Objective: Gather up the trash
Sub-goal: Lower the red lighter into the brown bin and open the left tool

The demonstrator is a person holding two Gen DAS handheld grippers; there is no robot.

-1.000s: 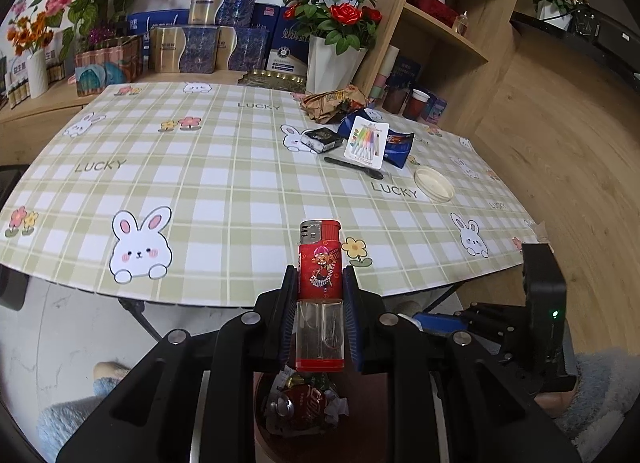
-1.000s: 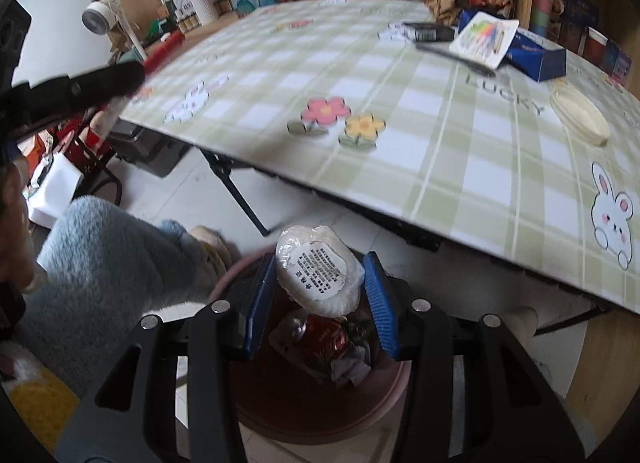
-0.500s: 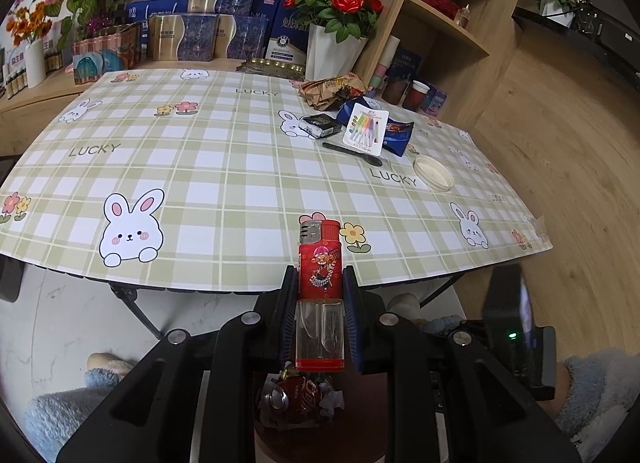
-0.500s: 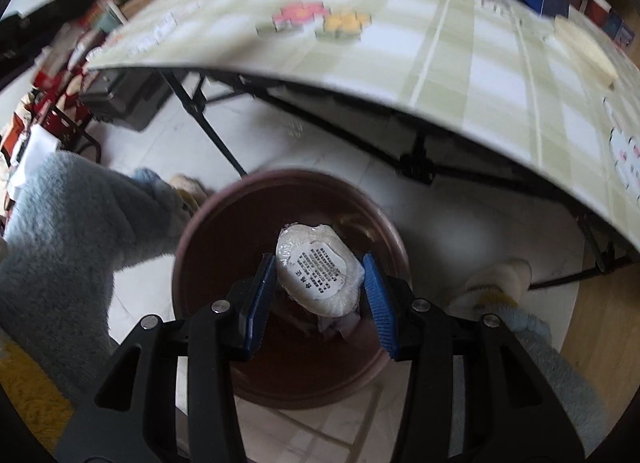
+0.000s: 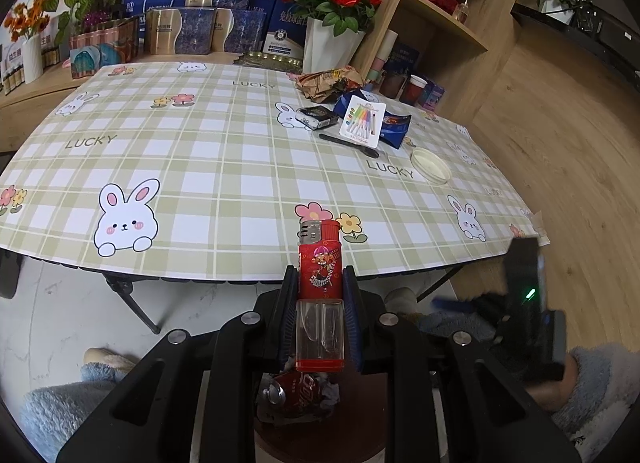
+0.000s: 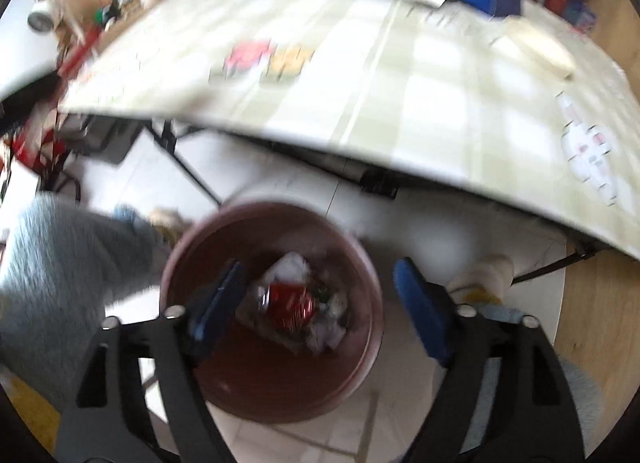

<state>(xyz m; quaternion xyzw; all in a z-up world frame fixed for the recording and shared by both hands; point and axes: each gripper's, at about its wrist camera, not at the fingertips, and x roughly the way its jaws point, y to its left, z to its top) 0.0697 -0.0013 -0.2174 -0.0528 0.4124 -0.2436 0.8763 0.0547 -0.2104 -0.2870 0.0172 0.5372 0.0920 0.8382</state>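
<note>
Red and clear, the lighter [image 5: 320, 295] stands clamped upright in the left gripper [image 5: 320, 315] directly above the bin [image 5: 320, 439], poised for dropping, while from the right wrist the right gripper [image 6: 316, 299] gapes empty over that bin's [image 6: 360, 247] crushed can [image 6: 289, 303].

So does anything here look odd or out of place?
Slightly: the red lighter clamped in the left gripper looks intact, odd for trash. The right gripper hangs open above the brown bin, which holds a crushed red can.
</note>
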